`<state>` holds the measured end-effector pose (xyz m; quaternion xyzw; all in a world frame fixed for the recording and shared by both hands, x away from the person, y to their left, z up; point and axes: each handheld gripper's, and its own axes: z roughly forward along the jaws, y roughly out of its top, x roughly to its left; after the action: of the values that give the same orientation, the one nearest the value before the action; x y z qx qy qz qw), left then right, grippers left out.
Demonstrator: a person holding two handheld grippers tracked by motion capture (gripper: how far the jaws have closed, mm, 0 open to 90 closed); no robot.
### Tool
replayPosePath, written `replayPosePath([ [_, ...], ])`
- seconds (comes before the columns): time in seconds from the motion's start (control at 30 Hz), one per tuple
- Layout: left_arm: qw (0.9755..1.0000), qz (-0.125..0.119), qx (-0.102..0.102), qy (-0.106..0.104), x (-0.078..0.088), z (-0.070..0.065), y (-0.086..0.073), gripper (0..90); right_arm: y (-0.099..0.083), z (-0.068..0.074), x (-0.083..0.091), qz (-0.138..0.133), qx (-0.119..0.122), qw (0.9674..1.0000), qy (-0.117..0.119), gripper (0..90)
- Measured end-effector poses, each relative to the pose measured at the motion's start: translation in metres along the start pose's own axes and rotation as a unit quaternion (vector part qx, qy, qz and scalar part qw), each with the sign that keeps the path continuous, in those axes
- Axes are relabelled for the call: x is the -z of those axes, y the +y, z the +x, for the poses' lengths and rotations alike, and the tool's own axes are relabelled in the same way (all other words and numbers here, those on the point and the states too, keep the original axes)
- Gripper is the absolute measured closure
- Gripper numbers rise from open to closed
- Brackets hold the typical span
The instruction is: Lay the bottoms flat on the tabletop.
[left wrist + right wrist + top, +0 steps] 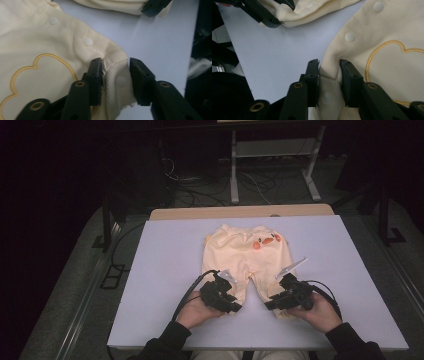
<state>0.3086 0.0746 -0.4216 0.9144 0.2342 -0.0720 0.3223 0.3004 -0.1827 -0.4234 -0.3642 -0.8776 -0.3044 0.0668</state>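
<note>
Two grippers work at the near leg cuffs of a pair of pale yellow baby trousers [245, 255] lying flat on the lilac desk [165, 270], waistband toward twelve o'clock and legs toward six. From the high view the left gripper [231, 306] sits at about seven o'clock of the garment and the right gripper [271, 304] at about five, each dark body covering the cuff it works on, so the contact cannot be read from above.

Seen from the left gripper's own camera, its jaws straddle the ribbed cuff [117, 85]: one jaw lies against the rib, the other stands a little off it with a sliver of desk showing between, so the jaws are spread loosely around the cloth rather than pinching it. Seen from the right gripper's own camera, the other ribbed cuff [328, 92] bulges up between the jaws, and both touch the fabric; how hard they press is hard to tell.

White snap buttons [88, 41] run along the inner seam. An embroidered gold outline [37, 65] is cut off by the frame edge. Beyond the desk's far edge the room is too dark to make out.
</note>
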Motion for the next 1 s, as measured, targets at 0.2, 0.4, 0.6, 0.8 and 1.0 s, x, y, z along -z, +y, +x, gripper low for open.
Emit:
replayPosePath([
  [0.2, 0.9994, -0.022, 0.01, -0.026, 0.005, 0.003, -0.004, 37.0, 0.001, -0.002, 0.009, -0.045, -0.003, 0.9988, 0.02, 46.4],
  [0.4, 0.9985, -0.054, 0.01, -0.012, 0.009, 0.006, -0.007, 19.2, 0.0, -0.006, 0.017, -0.082, -0.004, 0.9965, -0.014, 21.2],
  [0.6, 0.9962, -0.085, 0.011, 0.018, 0.015, 0.011, -0.01, 0.0, -0.003, -0.011, 0.025, -0.12, -0.009, 0.9922, -0.033, 4.4],
  [0.8, 0.9899, -0.135, 0.008, 0.043, 0.028, 0.016, -0.016, 0.0, -0.009, -0.017, 0.034, -0.147, -0.013, 0.9876, -0.053, 0.0],
  [1.0, 0.9847, -0.16, 0.009, 0.068, 0.045, 0.018, -0.025, 0.0, -0.016, -0.024, 0.045, -0.17, -0.025, 0.9832, -0.061, 0.0],
])
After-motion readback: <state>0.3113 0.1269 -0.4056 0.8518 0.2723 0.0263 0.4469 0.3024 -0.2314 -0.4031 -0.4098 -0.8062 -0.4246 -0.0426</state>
